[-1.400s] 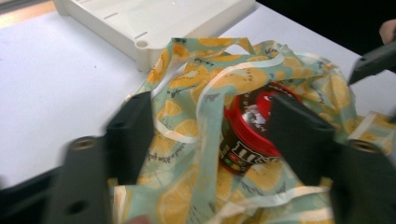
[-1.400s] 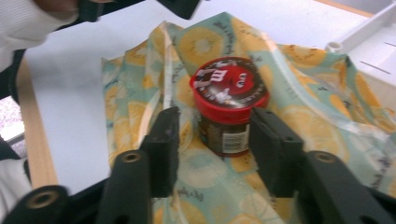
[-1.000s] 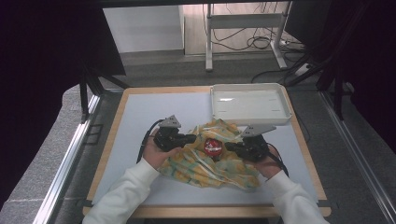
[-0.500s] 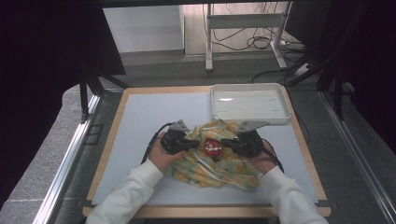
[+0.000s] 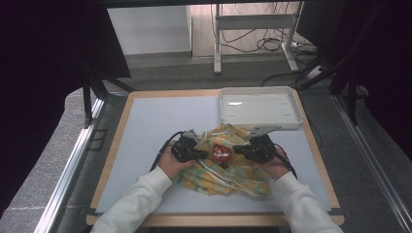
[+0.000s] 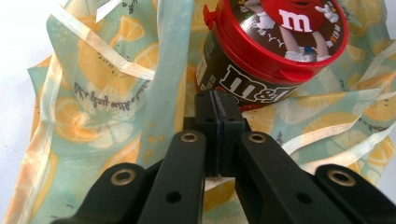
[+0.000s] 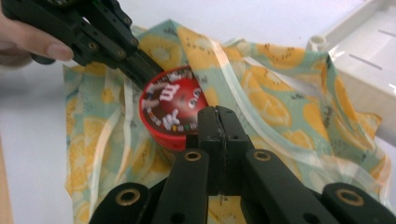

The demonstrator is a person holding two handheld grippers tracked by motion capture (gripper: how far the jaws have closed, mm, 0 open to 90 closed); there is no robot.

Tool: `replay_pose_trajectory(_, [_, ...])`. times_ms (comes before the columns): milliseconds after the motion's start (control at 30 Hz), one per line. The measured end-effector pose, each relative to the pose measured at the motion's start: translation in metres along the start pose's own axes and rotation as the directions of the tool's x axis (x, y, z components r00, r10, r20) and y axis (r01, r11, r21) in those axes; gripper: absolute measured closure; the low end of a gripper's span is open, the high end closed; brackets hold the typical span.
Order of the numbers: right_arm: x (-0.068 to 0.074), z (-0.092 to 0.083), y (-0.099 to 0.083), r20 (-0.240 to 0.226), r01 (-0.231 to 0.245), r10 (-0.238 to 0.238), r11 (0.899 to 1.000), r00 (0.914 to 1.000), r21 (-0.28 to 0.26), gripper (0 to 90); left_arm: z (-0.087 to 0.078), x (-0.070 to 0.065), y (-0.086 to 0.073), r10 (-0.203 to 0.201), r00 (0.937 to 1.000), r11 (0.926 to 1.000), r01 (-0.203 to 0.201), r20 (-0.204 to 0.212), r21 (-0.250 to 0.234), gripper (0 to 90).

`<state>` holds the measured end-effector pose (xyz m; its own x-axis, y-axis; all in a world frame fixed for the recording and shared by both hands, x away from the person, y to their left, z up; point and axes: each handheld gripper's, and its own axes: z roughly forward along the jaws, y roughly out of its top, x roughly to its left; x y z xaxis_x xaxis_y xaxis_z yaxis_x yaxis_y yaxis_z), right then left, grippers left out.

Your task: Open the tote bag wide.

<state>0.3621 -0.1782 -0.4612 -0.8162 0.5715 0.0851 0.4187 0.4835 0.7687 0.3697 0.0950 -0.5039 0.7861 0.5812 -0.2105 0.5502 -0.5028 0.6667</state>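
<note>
A white tray [image 5: 259,108] sits on the pale table [image 5: 145,126], with cables [image 5: 265,43] on the floor beyond.

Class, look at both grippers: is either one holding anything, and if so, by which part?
Nothing is held. The left gripper and right gripper both have their jaws shut on nothing, tips against opposite sides of the red-lidded candy tub on the lemon-print cloth.

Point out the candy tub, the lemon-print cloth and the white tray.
candy tub [image 6: 280,28], left gripper view, on its red lid.
lemon-print cloth [image 5: 218,177], high view, on its near folds.
white tray [image 5: 260,124], high view, on its front wall.
</note>
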Motion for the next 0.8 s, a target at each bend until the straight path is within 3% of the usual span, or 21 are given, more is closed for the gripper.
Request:
replay_pose_trajectory(100, [-0.005,0.008,-0.001,0.009,-0.012,0.011,1.0,0.9999,0.016,89.3,0.0,0.0,0.0,0.002,1.0,1.0,-0.002,-0.002,0.007,90.0])
replay_pose_trajectory(267, [-0.019,0.022,-0.004,0.065,-0.017,0.014,0.999,0.9978,0.049,89.3,0.004,0.0,-0.001,-0.002,0.9999,0.9994,0.002,0.01,0.035,90.0])
replay_pose_trajectory(567, [-0.032,0.046,-0.006,0.077,-0.037,0.031,0.996,0.9966,0.083,89.3,0.009,-0.004,-0.009,-0.007,0.9983,0.9963,0.002,0.059,0.086,90.0])
replay_pose_trajectory(800, [-0.051,0.06,-0.005,0.094,-0.086,0.079,0.993,0.9925,0.075,89.3,0.01,-0.01,-0.015,-0.006,0.9951,0.9935,-0.005,0.098,0.113,90.0])
